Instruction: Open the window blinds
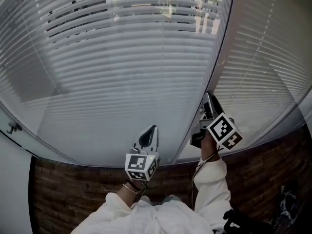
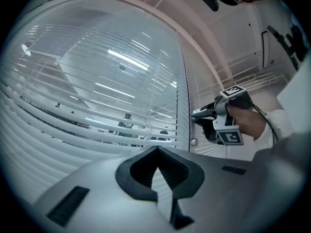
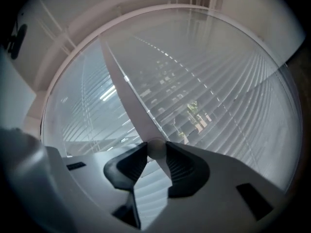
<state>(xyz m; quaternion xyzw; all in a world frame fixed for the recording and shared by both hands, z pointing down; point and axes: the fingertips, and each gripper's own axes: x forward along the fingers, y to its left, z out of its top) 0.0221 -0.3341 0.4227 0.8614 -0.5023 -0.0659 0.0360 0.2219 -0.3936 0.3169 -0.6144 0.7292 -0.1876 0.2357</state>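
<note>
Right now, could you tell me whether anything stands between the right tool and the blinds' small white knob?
Nothing visible does. The right tool is closed on the small white round knob, at the pale frame post between the two white slatted window blinds.

Floor (image 1: pixel 63 199): dark brown, laid in a brick-like pattern.
Extent: a strip seen beneath the window blinds (image 1: pixel 122 91).
On it: a dark object (image 1: pixel 288 204), right; kind unclear.
</note>
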